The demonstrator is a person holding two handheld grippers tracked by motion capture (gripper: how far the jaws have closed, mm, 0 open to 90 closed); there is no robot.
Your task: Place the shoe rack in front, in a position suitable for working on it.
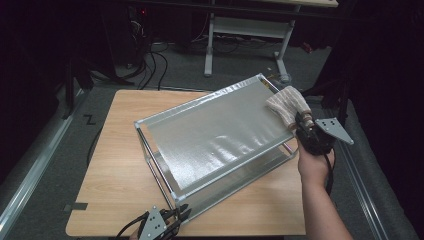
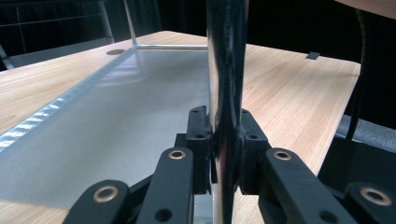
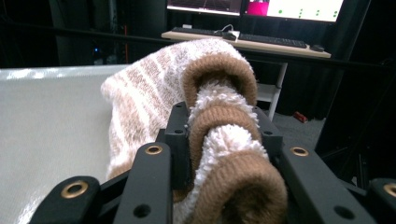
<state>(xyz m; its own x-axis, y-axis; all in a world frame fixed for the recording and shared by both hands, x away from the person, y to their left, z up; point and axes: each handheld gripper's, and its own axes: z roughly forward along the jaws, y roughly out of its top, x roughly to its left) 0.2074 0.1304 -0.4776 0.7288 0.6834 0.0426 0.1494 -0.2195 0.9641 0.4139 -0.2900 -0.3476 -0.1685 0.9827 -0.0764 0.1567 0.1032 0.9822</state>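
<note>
A two-tier metal rack [image 1: 215, 135] with frosted shelves stands askew on the wooden table [image 1: 120, 165]. My left gripper [image 1: 181, 212] at the rack's near corner is shut on a shiny upright post [image 2: 226, 93], its pads clamped on either side. My right gripper [image 1: 301, 121] at the rack's far right corner is shut on a folded beige and brown striped cloth [image 1: 287, 104], which rests on the top shelf's corner. In the right gripper view the fluffy cloth [image 3: 219, 116] bulges between the jaws, over the shelf surface [image 3: 51, 126].
The rack covers the table's middle and right; bare wood lies on the left side and along the near edge. Beyond the table, a white desk frame [image 1: 245, 30] and cables [image 1: 150, 65] stand on the grey floor. A small tape mark [image 1: 76, 206] sits near the front left corner.
</note>
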